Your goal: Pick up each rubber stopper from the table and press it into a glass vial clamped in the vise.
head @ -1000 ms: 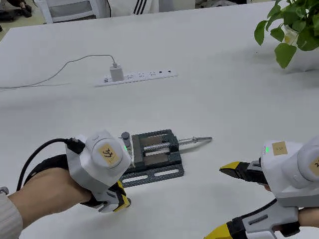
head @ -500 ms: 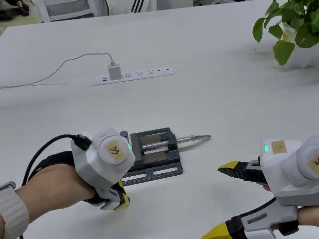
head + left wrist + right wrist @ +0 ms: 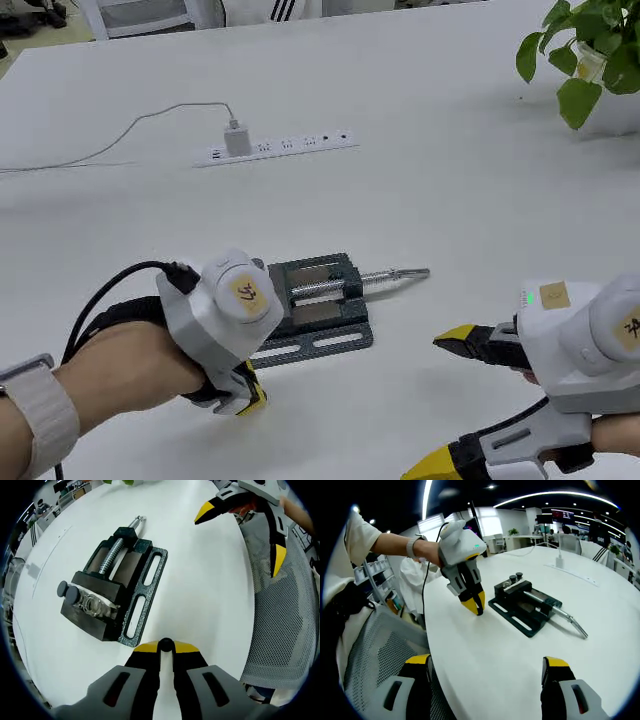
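Note:
A dark vise (image 3: 318, 303) stands on the white table (image 3: 430, 190). Its near end clamps glass vials (image 3: 94, 605), two of them capped with dark stoppers (image 3: 68, 590), which show again as stoppers (image 3: 515, 576) on the vise (image 3: 526, 603). My left gripper (image 3: 246, 396) points down at the table just left of the vise. In its own view the left gripper (image 3: 166, 647) is shut on a small dark round rubber stopper (image 3: 166, 643). My right gripper (image 3: 442, 402) hangs open to the right of the vise with nothing between its fingers, and shows as the right gripper (image 3: 486, 663) in its own view.
A white power strip (image 3: 280, 147) with a charger and cable lies at the back. A potted plant (image 3: 592, 55) stands at the far right. The vise's screw handle (image 3: 396, 274) sticks out to the right. A grey mesh chair (image 3: 285, 630) is beside the table edge.
My left gripper has shifted slightly right and now covers the vial end of the vise in the head view. The right gripper has stayed open in place.

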Available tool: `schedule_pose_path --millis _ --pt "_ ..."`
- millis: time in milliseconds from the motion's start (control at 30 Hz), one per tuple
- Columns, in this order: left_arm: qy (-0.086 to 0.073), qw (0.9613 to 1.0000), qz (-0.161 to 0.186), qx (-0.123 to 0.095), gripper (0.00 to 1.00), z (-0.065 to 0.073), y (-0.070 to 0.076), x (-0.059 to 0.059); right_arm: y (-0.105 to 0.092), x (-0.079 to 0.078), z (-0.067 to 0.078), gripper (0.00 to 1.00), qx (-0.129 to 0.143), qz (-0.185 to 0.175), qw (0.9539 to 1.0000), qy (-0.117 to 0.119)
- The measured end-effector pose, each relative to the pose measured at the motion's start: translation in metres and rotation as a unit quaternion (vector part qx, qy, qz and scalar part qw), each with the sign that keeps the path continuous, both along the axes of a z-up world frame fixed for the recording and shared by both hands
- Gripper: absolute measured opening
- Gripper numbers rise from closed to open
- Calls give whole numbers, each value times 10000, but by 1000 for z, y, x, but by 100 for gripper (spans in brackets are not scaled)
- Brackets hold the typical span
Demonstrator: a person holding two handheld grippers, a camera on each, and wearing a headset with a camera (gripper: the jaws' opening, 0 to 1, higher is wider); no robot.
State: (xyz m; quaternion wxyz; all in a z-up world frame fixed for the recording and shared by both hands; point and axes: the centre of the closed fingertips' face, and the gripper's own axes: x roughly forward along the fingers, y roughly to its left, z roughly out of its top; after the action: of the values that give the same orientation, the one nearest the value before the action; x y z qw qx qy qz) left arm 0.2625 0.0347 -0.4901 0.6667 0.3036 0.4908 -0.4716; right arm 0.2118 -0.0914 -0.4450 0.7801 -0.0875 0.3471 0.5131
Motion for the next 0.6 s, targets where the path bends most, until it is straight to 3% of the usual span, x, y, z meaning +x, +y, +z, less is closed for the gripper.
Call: schedule_pose_path --millis 367,533,567,600 --pt "-74 9972 595 -450 4 2 2 0 5 -2 1 89 13 87 10000 -4" --pt "43 9877 1102 -1105 4 12 -4 -2 4 0 1 88 16 40 10000 -43" --pt "-24 9853 1252 -1161 4 14 -3 1 4 0 1 88 15 38 10000 -36" --pt "5 9826 1355 -1272 4 17 -2 1 4 0 1 88 12 39 10000 -45"
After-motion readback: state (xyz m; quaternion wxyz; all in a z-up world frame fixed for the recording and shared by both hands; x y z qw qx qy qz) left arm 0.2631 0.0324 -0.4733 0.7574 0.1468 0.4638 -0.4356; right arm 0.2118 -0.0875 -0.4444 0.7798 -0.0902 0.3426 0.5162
